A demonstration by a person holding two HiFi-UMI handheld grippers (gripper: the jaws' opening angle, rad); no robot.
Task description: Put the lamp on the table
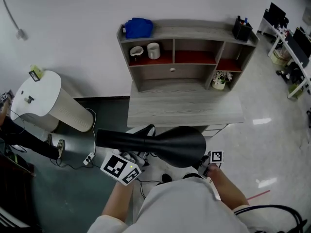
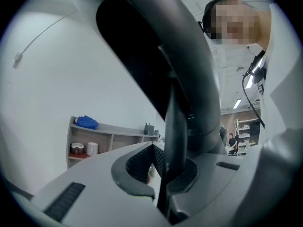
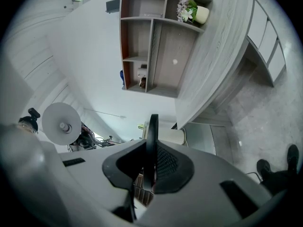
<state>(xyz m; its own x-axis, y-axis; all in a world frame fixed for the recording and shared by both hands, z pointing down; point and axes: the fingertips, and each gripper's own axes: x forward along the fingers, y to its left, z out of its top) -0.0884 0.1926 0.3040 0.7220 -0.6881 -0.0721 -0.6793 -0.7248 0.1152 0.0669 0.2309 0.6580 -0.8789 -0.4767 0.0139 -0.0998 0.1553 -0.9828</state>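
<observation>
A black lamp [image 1: 160, 142] lies level in front of my chest, its wide rounded part to the right and its narrow part to the left. My left gripper [image 1: 138, 158], with its marker cube, is shut on the lamp's underside near the middle. In the left gripper view the lamp [image 2: 161, 65] fills the frame, with a thin black edge pinched in the left gripper [image 2: 165, 174]. My right gripper [image 1: 204, 166] is shut on the lamp's right rim, seen as a thin black edge [image 3: 151, 136] in the right gripper [image 3: 150, 167]. The grey wooden table [image 1: 184, 109] stands just beyond the lamp.
A shelf unit [image 1: 187, 38] at the table's back holds a blue bag [image 1: 138, 27], mugs [image 1: 153, 50], a flower pot [image 1: 219, 79] and a black holder [image 1: 241, 29]. A white-topped cylinder [image 1: 36, 93] stands left. A power strip [image 1: 88, 158] lies on the floor.
</observation>
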